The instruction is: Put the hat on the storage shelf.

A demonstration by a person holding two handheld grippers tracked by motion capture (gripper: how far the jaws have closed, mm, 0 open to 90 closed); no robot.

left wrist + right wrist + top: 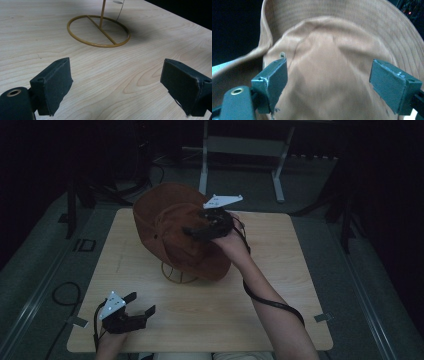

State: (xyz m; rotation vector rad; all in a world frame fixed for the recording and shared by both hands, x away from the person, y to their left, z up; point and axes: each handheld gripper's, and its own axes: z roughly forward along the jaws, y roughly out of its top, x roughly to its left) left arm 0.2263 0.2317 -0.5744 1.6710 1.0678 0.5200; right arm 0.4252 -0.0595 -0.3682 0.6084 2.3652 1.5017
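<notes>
At centre frame the brown hat [172, 227] sat on its wire stand [179, 274], the right gripper [207, 226] spread wide against its crown, grasp not yet made, while the left gripper [131, 314] waited open and empty at lower left.

Each black claw [140, 302] carries a grey three-cornered plate [113, 304] and a trailing black cable [272, 302].
</notes>
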